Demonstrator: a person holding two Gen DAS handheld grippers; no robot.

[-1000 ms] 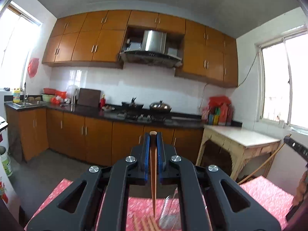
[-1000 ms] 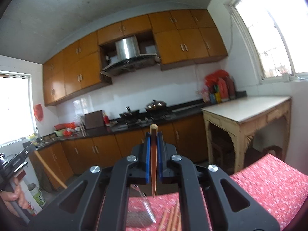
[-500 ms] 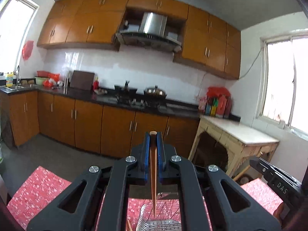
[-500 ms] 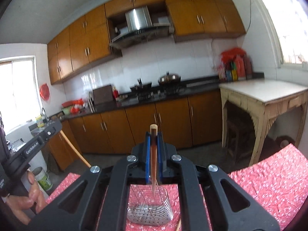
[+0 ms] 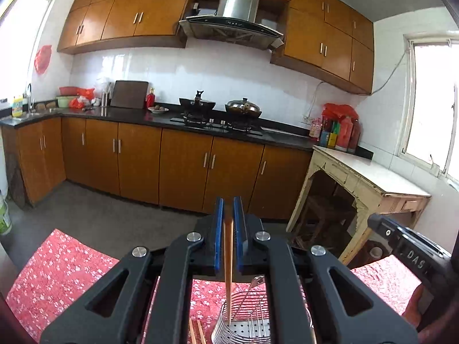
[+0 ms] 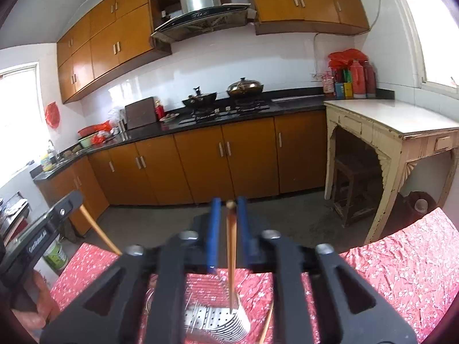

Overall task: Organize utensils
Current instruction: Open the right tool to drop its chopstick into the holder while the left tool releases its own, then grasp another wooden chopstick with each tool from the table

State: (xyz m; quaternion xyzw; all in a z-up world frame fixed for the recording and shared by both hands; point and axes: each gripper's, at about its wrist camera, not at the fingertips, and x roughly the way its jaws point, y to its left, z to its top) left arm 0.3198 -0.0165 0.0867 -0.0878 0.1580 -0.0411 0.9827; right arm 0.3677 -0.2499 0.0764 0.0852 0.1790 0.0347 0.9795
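My left gripper has its jaws slightly apart around a wooden chopstick that hangs upright, its lower end inside the metal wire utensil holder on the red cloth. My right gripper has its jaws apart, with a chopstick standing loose between them, its tip in the same holder. The left gripper and its chopstick also show at the left of the right wrist view.
Loose chopsticks lie beside the holder on the red floral tablecloth. Another chopstick lies right of the holder. Kitchen cabinets and a cream side table stand beyond the table edge.
Both grippers have tilted down and come over the wire holder. Both chopsticks' tips have gone into the holder. The right jaws have opened, and the left jaws have loosened a little.
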